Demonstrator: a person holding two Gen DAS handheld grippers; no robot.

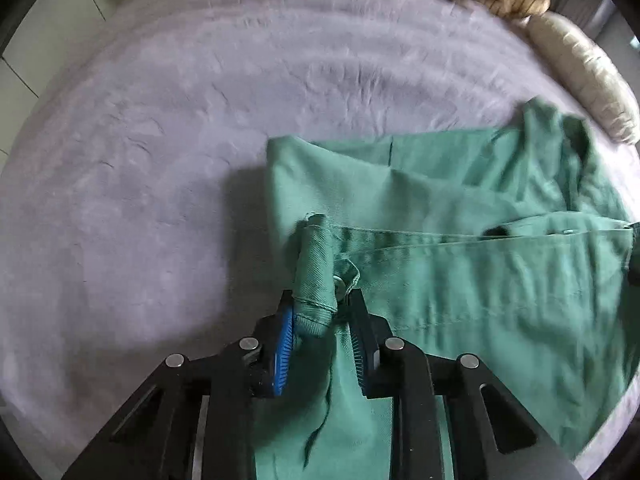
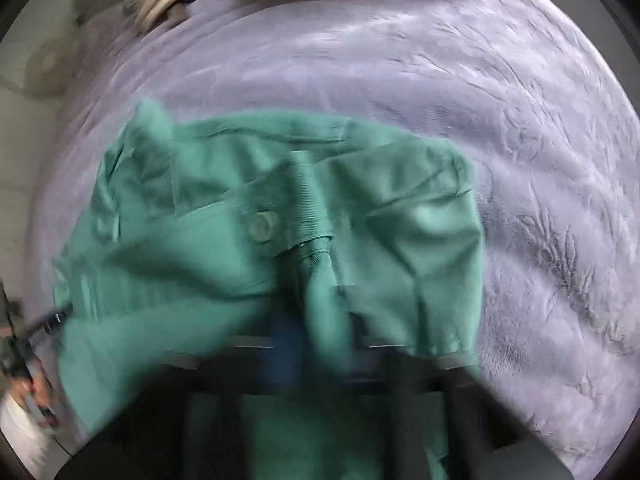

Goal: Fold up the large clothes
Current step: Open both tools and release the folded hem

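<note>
We had the green garment (image 1: 460, 288) spread on the bed's lilac blanket (image 1: 140, 168), its hem end bunched toward us. The left tongs (image 1: 322, 312) were clamped on a rolled corner of cloth beside a metal snap (image 1: 340, 280). The right tongs (image 2: 316, 320) were blurred and half buried in fabric; they looked closed on a fold near a button (image 2: 262, 226), though the pads could not be made out.

Our chief worry was the left grip: it held only a narrow roll at the very corner, so a quick lift might have let it slip out or dragged the layers unevenly. The hard snap lay just beside the right-hand pad and might have spoiled a re-grip. On the right, a bite through several layers might have carried hidden cloth along and skewed the fold.

For room, the blanket lay bare and wide beyond the garment and to its left. A beige bundle (image 1: 576, 76) lined the far edge, well apart. In the right view, the left tongs sat at the garment's left edge, near the bed's side.
</note>
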